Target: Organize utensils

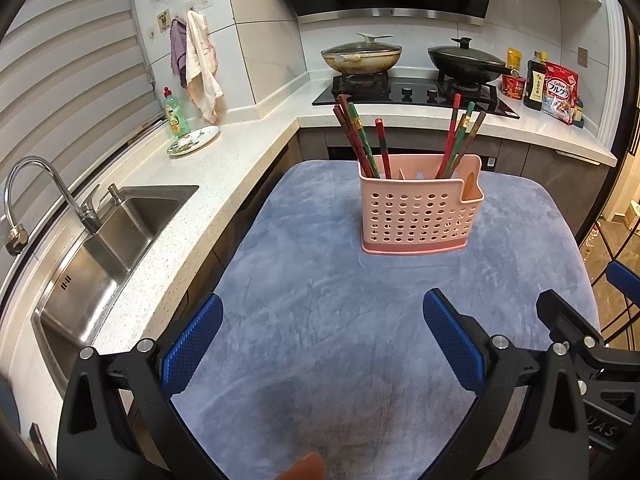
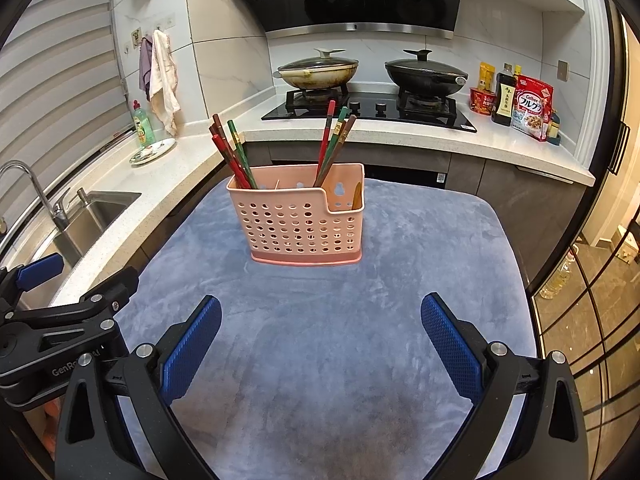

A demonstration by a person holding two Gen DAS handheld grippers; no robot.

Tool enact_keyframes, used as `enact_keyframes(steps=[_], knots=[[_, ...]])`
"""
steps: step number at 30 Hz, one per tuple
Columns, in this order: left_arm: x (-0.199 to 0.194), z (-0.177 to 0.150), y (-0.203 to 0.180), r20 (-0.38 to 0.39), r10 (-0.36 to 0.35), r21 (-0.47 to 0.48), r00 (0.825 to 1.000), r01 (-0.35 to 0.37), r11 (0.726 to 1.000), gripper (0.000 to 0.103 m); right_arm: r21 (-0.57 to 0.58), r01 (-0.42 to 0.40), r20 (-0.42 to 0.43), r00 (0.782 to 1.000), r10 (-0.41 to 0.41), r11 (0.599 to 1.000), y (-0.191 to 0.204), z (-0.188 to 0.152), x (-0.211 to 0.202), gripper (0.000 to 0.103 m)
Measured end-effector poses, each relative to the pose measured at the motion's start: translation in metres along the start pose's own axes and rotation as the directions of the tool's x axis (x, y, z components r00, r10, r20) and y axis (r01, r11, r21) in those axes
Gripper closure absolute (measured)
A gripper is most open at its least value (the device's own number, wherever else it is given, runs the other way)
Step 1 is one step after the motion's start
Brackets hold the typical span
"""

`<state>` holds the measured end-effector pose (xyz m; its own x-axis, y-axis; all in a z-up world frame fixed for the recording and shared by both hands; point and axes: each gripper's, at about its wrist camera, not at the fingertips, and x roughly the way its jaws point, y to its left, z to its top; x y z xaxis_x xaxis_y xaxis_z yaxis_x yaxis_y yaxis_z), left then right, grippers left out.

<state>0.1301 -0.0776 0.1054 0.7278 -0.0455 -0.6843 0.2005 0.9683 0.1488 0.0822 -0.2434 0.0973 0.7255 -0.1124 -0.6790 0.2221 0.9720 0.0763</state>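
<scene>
A pink perforated utensil holder (image 1: 420,212) stands upright on a blue-grey cloth (image 1: 340,320); it also shows in the right wrist view (image 2: 304,224). Several red, green and brown chopsticks lean in its left part (image 1: 360,140) and its middle part (image 1: 460,136). A wooden utensil (image 1: 471,188) sits in its low right pocket. My left gripper (image 1: 322,340) is open and empty, well short of the holder. My right gripper (image 2: 320,340) is open and empty, also short of it. The left gripper's body (image 2: 60,320) shows at the right wrist view's left edge.
A steel sink (image 1: 100,248) and tap (image 1: 48,188) lie to the left. A plate (image 1: 194,140) and soap bottle (image 1: 176,114) stand on the counter. Two lidded pans (image 1: 362,56) (image 1: 466,62) sit on the hob behind. Food packets and a bottle (image 1: 558,92) stand at the back right.
</scene>
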Motion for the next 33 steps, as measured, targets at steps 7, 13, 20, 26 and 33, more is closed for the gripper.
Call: enact_keyframes(steps=[7,13,20,26,33], knots=[[0.000,0.000,-0.001,0.000,0.005,0.000,1.000,-0.005,1.000,0.007,0.001,0.001,-0.005,1.000,-0.001,1.000,0.000,-0.003,0.004,0.006],[0.003,0.000,-0.001,0.000,0.011,0.003,1.000,-0.011,1.000,0.007,0.001,0.001,-0.005,1.000,-0.001,1.000,0.000,-0.003,0.004,0.006],[0.008,0.000,0.000,-0.009,0.015,0.004,1.000,-0.015,1.000,0.007,-0.004,0.007,-0.010,1.000,-0.007,1.000,0.000,-0.004,0.009,0.006],[0.014,0.001,-0.001,-0.024,0.016,-0.004,1.000,-0.016,1.000,0.007,-0.007,0.009,-0.019,1.000,-0.009,1.000,0.002,-0.005,0.015,0.006],[0.018,0.000,-0.002,-0.031,0.020,0.005,0.999,-0.019,1.000,0.007,-0.010,0.012,-0.024,1.000,-0.013,1.000,0.004,-0.004,0.018,0.006]])
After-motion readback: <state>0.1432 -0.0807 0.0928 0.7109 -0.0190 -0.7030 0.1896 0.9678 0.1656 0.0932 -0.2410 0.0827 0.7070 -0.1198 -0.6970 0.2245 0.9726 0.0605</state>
